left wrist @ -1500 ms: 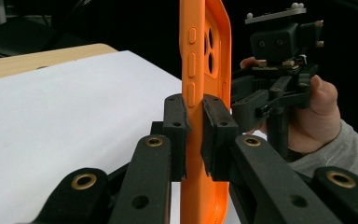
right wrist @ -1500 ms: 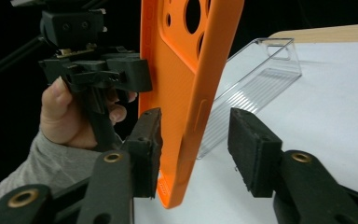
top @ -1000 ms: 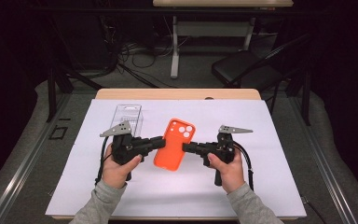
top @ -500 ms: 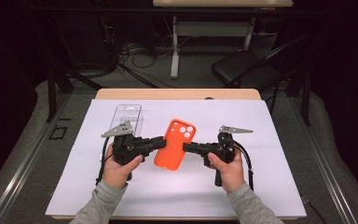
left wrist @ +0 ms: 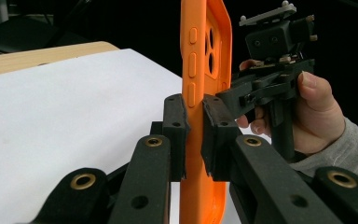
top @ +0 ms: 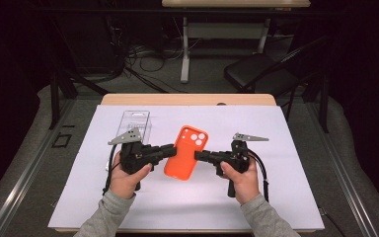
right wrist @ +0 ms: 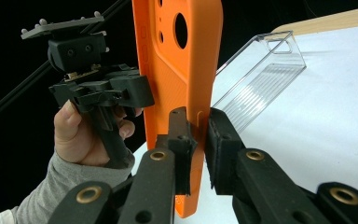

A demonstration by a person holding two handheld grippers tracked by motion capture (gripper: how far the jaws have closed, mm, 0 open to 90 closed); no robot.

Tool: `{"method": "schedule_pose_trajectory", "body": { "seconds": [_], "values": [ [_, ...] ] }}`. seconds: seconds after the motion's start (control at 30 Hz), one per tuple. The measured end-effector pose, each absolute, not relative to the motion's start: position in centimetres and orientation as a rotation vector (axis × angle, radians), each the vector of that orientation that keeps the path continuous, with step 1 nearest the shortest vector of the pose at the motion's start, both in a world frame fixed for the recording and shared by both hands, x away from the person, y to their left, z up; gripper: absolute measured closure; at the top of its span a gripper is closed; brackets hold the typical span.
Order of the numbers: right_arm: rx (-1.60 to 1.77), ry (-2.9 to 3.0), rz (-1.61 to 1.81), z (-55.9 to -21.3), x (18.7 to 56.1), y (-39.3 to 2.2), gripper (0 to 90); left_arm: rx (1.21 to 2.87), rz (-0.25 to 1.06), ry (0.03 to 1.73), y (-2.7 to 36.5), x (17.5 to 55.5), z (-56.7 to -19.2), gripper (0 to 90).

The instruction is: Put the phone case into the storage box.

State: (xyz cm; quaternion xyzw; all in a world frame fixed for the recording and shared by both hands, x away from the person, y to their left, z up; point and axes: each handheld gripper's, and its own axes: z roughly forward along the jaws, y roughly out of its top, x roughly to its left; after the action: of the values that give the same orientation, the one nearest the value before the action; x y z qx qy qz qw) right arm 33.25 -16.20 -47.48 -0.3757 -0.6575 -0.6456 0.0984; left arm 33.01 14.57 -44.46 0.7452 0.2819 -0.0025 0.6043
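With both the left tongs [top: 171, 149] and right tongs [top: 198, 156] clamped on opposite edges of the orange phone case [top: 185, 152], keep the grips even and avoid twisting it above the table [top: 296, 148].

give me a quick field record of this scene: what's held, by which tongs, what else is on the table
held: orange phone case, lifted off the table
left tongs: shut on the case's left edge
right tongs: shut on the case's right edge
case face: camera cutouts toward the far end
also on table: clear plastic tray, behind the left tongs, apart from the case
surface: white sheet on a wooden table
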Motion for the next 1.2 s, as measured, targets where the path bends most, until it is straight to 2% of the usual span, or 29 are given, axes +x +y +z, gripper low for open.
{"method": "schedule_pose_trajectory", "body": {
  "seconds": [0.8, 1.2],
  "values": [
    [-1.125, -1.938, -1.917, -47.59, 33.13, -16.35, 81.6, 1.718, -0.009, 0.661, 14.44, 33.15, -44.64, 80.1],
    [-1.130, -1.939, -1.909, -47.73, 33.22, -16.17, 81.7, 1.710, -0.014, 0.672, 14.61, 33.19, -44.72, 76.8]
  ]
}}
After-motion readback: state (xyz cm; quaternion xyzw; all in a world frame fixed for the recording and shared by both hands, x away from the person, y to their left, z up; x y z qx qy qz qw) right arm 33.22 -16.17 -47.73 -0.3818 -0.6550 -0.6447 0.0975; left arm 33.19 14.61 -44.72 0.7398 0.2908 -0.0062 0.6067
